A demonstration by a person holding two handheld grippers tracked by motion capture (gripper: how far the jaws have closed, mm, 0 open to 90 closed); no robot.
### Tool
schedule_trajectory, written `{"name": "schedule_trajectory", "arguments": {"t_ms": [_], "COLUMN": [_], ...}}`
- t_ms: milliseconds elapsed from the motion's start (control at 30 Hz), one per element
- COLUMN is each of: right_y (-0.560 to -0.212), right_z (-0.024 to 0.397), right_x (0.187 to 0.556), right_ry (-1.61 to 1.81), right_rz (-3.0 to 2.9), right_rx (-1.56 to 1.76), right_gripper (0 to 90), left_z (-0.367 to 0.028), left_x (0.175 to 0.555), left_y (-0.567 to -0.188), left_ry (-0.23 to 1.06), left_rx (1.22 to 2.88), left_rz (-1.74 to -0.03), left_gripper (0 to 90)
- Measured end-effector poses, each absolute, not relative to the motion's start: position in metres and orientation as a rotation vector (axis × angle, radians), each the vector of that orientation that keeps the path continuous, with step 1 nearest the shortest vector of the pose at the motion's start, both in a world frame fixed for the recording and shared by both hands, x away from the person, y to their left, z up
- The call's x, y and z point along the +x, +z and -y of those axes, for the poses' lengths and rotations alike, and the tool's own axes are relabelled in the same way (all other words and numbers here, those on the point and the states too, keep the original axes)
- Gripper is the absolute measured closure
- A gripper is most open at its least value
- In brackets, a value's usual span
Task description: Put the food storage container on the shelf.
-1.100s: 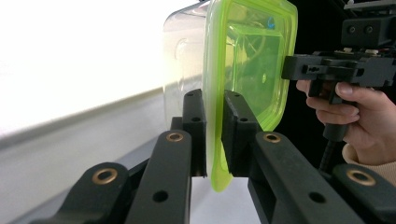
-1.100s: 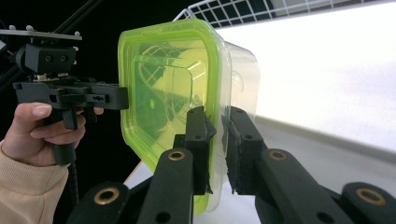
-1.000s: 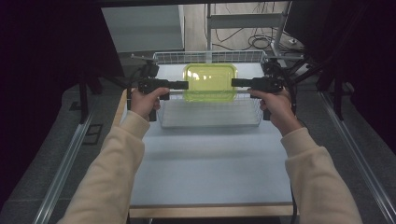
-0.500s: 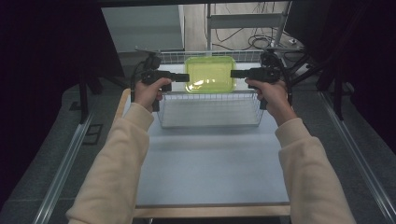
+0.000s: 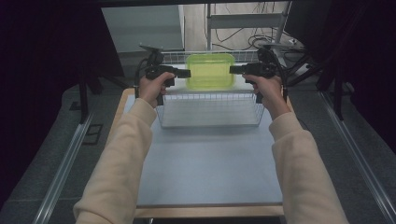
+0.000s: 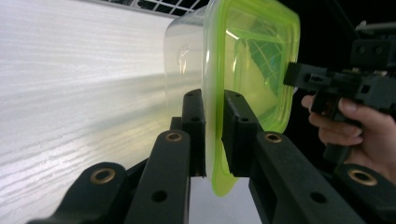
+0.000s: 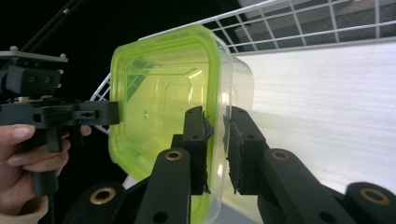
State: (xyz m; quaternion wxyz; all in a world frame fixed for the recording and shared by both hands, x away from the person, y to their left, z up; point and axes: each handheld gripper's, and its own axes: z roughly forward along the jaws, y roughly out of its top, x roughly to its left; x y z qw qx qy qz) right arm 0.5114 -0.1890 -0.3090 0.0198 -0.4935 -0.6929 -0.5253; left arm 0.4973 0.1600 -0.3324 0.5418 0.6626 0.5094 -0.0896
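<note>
Now mid-lift: green-lidded container (image 5: 210,71) held up in the air above the wire basket (image 5: 210,109), over its far half, clear of the basket floor. Gripped from both sides. Left gripper (image 5: 185,73) with fingers (image 6: 194,126) nearly closed, pinching the lid rim and the clear wall on the container's left edge. Right gripper (image 5: 235,69) same on the opposite edge, fingers (image 7: 195,140) nearly closed on the rim, narrow gap taken up by the plastic. Container turned on edge as seen in both gripper views, green lid (image 6: 252,70) facing away from the white basket liner; from the high view reads as roughly level to slightly tipped toward the camera. Lid on and seated, contents not visible, looks empty.

Progress, judged: grasp done, lift out of basket done or nearly so. Left to do: carry clear of the basket's near wall, set down on the worktop (image 5: 210,168), release both sides. No set-down spot marked.

Surface: pale blue-grey worktop with a wood edge at front, bare between basket and person. Basket at far end, white liner inside. Room: dark curtains both sides, grey carpet floor with metal rails (image 5: 60,172) left and right, cables (image 5: 261,39) on the floor beyond, a metal frame behind the basket.
</note>
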Motion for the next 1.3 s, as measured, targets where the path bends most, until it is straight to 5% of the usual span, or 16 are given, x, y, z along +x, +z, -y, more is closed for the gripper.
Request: {"name": "schedule_trajectory", "arguments": {"t_ms": [267,567,867,1300], "right_y": [-0.318,-0.32,-0.31,-0.318], "right_z": [0.181,0.173,0.185,0.202], "right_x": [0.52,0.52,0.506,0.446], "right_ry": [-1.625,-1.645,-1.754,-1.784], "right_rz": [2.184,2.294,2.29,2.48], "right_rx": [-1.578,-1.593,-1.56,-1.339], "right_gripper": [67.3,48.2,35.4,32.8], "left_z": [-0.154,-0.144,-0.15,-0.165], "left_x": [0.503,0.506,0.492,0.418], "left_y": [-0.332,-0.338,-0.323,-0.325], "left_ry": [-0.145,-0.087,0.018,0.125], "left_rx": [1.574,1.578,1.55,1.607], "left_rz": [-1.257,-1.256,-1.232,-1.096], "left_gripper": [74.3,55.1,26.2,22.8]}}
